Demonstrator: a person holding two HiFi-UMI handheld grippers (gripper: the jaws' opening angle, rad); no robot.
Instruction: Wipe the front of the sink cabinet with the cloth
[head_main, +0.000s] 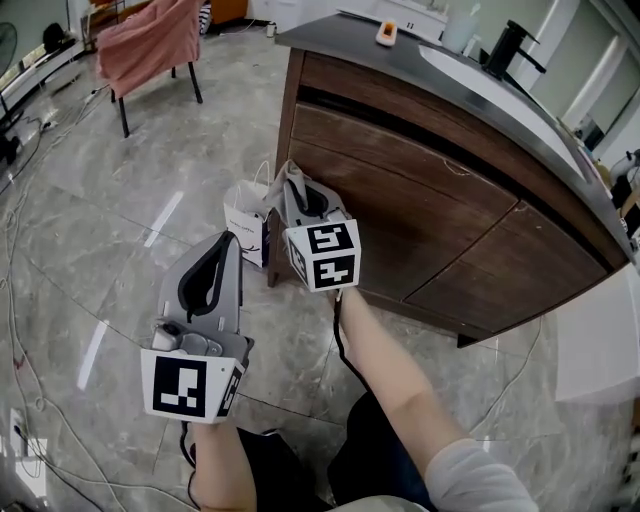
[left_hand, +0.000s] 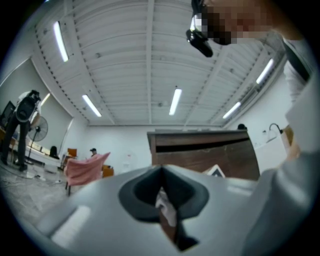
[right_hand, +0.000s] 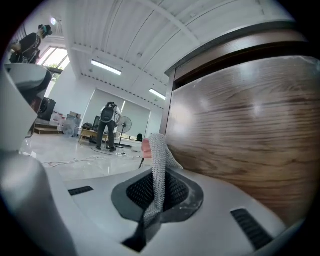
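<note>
**Cloth in claw, cabinet front yet to be wiped**

My right gripper (right_hand: 152, 172) is clenched on a strip of grey knitted cloth (right_hand: 158, 165), which stands up out of the jaws just beside the dark brown wooden sink cabinet (right_hand: 240, 130). In the head view this gripper (head_main: 290, 178) sits at the cabinet's left end, above a white paper bag (head_main: 245, 225) standing on the marble floor. I cannot tell whether the cloth touches the wood.

My left gripper (head_main: 232, 240) hangs nearer to me and further left, well apart from the cabinet, its jaws pressed together on nothing.

By my reading the work is at its start. The cloth is secured and brought to the cabinet, but the wide front (head_main: 420, 190), running away to the right under the grey countertop (head_main: 480, 85), shows no sign of wiping, so nearly all of it is left.
</note>
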